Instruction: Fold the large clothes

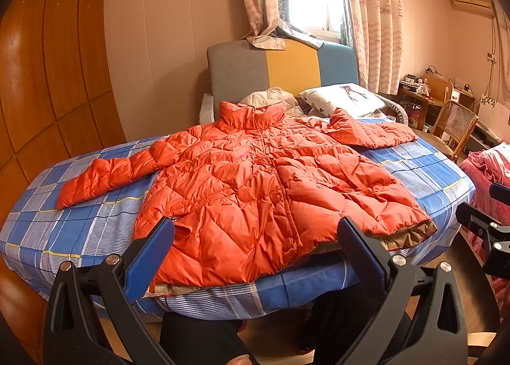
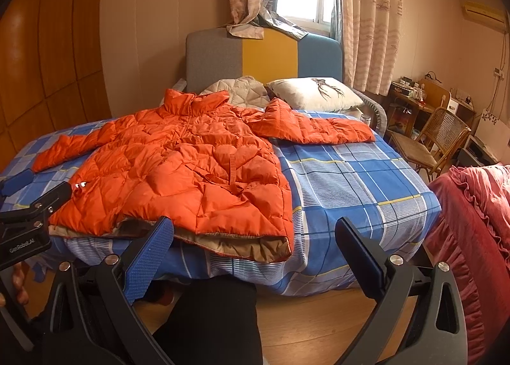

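An orange quilted puffer jacket lies face up and spread flat on the bed, collar toward the headboard, both sleeves stretched out sideways. Its hem with tan lining hangs near the bed's front edge. It also shows in the right wrist view. My left gripper is open and empty, held just in front of the hem's middle. My right gripper is open and empty, in front of the jacket's right hem corner and the bare sheet. Each gripper shows at the edge of the other's view.
The bed has a blue plaid sheet, a white pillow and a folded pale quilt by the headboard. A rattan chair and cluttered desk stand right. A pink ruffled cover lies at right. My dark-trousered legs stand below.
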Demonstrator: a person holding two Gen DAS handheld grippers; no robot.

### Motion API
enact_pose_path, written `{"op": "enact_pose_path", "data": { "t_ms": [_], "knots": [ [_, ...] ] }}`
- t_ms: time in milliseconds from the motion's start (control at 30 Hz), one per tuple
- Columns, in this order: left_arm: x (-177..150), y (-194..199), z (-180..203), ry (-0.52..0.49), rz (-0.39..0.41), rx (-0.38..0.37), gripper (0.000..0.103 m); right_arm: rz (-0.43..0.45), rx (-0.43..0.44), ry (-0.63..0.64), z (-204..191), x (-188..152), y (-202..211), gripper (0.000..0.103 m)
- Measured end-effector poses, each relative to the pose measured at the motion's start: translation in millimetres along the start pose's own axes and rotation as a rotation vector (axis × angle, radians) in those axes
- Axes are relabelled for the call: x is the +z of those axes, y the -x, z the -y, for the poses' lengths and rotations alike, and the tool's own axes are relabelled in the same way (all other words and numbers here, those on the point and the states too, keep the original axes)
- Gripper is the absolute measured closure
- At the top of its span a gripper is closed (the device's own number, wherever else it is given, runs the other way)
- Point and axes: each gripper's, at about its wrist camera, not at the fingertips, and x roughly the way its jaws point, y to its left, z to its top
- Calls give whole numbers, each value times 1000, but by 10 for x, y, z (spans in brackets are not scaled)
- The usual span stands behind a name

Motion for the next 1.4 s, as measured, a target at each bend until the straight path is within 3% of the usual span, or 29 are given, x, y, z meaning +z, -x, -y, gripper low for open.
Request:
{"op": "enact_pose_path", "data": {
  "t_ms": [500, 633, 733, 833, 967, 1067, 1100, 1133, 1200, 1267, 1333, 1367, 1400],
  "knots": [
    [-17, -68, -64, 16, -19, -1, 2, -15, 4, -6, 18, -27, -36, 3],
    [-61, -184, -144, 32, -62, -43, 2, -48, 20, -20, 38, -54, -147, 3],
    [-57, -315, -462, 56, -73, -23, 2, -98, 71, -71, 112, -27, -301, 3],
    [-80, -568, -1099, 220, -145, -49, 2, -162, 96, -139, 247, 5, -560, 3],
    [-284, -880, -1786, 353, -225, -1, 2, -252, 115, -221, 405, 9, -996, 9],
    [-498, -1125, -2085, 472, -287, -66, 2, -304, 117, -274, 501, -3, -1298, 16],
    [-562, -1210, -2128, 507, -302, -99, 6, -320, 126, -284, 514, -9, -1382, 19],
    [-623, -1287, -2159, 540, -312, -129, 21, -346, 140, -292, 523, -25, -1490, 24],
    [-706, -1441, -2152, 555, -350, -145, 37, -383, 158, -311, 530, -60, -1634, 34],
    [-769, -1577, -2097, 560, -371, -176, 39, -407, 173, -311, 496, -70, -1727, 44],
    [-718, -1620, -1989, 524, -352, -197, 70, -410, 190, -297, 464, -59, -1750, 72],
    [-709, -1634, -1953, 519, -354, -194, 73, -404, 193, -281, 450, -42, -1734, 76],
    [-704, -1627, -1933, 509, -341, -200, 85, -398, 194, -267, 443, -23, -1715, 85]
  ]
}}
